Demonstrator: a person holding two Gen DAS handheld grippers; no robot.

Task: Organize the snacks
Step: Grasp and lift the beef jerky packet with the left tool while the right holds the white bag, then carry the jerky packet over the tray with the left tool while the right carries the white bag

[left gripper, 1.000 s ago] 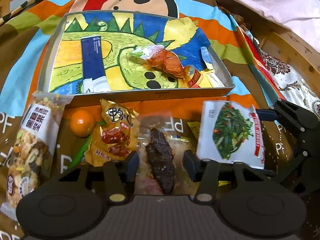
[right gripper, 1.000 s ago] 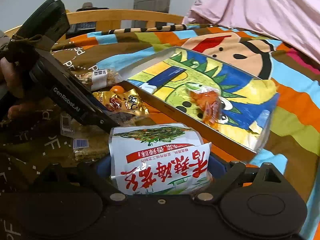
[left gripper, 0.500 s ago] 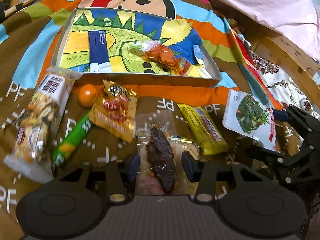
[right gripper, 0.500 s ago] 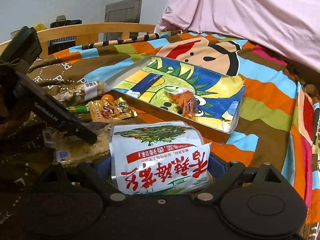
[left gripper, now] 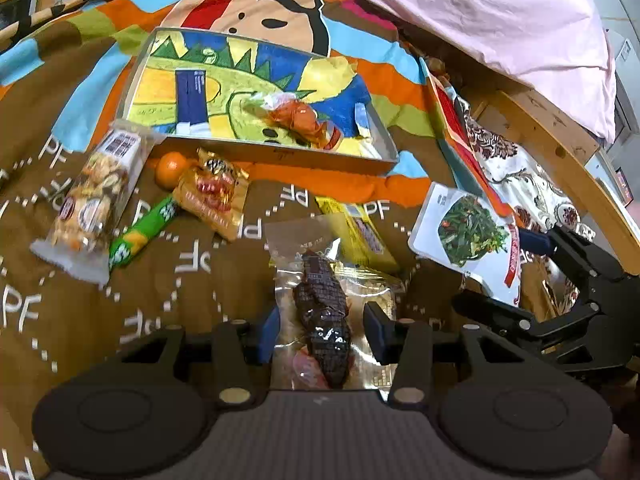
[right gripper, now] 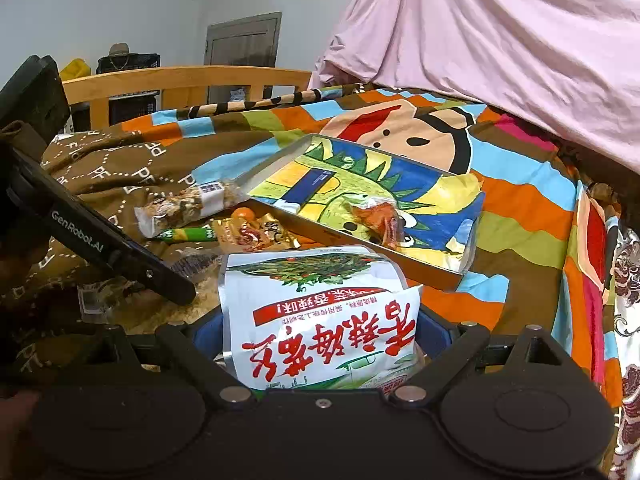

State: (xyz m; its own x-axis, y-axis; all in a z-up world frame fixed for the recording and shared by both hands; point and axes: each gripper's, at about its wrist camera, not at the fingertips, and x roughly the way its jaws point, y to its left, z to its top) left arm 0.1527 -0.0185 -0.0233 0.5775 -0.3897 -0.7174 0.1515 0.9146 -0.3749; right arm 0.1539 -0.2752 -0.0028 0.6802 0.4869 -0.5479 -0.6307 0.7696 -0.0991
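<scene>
While both grippers work over the patterned bedspread (left gripper: 224, 280), the left gripper (left gripper: 320, 330) has its blue pads set either side of a clear vacuum pouch of dark meat (left gripper: 322, 320), the jaws only partly apart; whether the pads actually press the pouch cannot be told from this view; the pouch lies lengthwise between the fingers, its far end overlapping a yellow packet (left gripper: 362, 236); the right gripper (right gripper: 320, 332) is clamped on a white bag of pickled greens (right gripper: 320, 316), which stands up between its fingers and fills the gap, and in the left wrist view the same bag (left gripper: 468, 236) sits to the right of the meat pouch, held clear of the bedspread; beyond both grippers lies the shallow tray with a dinosaur picture (left gripper: 280, 156), holding a dark blue stick pack (left gripper: 191, 96) and an orange wrapped snack (left gripper: 296, 116); just before the tray's near wall lie a nut-mix bag (left gripper: 94, 196), a small orange (left gripper: 170, 164), a golden snack packet (left gripper: 214, 196) and a green stick (left gripper: 140, 236), all well left of the left gripper.
</scene>
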